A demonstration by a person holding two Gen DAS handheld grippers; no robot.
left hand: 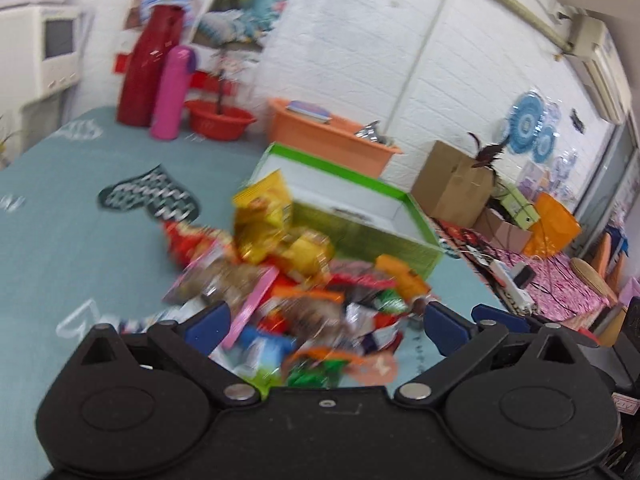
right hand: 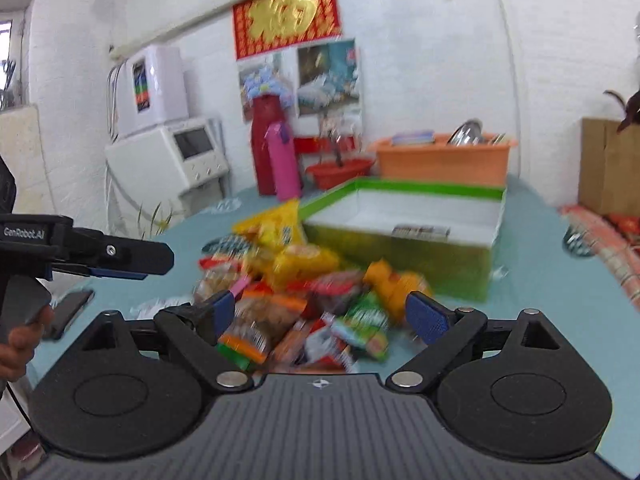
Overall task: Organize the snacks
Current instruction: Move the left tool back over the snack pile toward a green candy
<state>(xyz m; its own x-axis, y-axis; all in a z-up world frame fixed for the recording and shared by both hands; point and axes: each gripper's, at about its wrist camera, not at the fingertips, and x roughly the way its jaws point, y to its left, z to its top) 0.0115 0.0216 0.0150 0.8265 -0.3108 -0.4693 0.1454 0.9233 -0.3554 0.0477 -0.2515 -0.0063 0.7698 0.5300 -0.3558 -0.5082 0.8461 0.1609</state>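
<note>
- Left gripper: jaws spread wide, nothing between them. It hangs over the near edge of the snack pile.
- Right gripper: jaws likewise wide apart and empty, with the snack pile directly ahead of its fingers.
- Snacks lie in a loose heap on the bench, mixed colours; motion blur hides the labels. A yellow bag sits at the far side of the heap, next to the box.
- Green box stands beyond the pile, ahead and slightly right of both grippers. Its white interior looks almost bare; one small dark item near the wall, identity unclear.
- Judgement: task at its start. Sorting barely begun; nearly every packet remains to be picked and placed.
</note>
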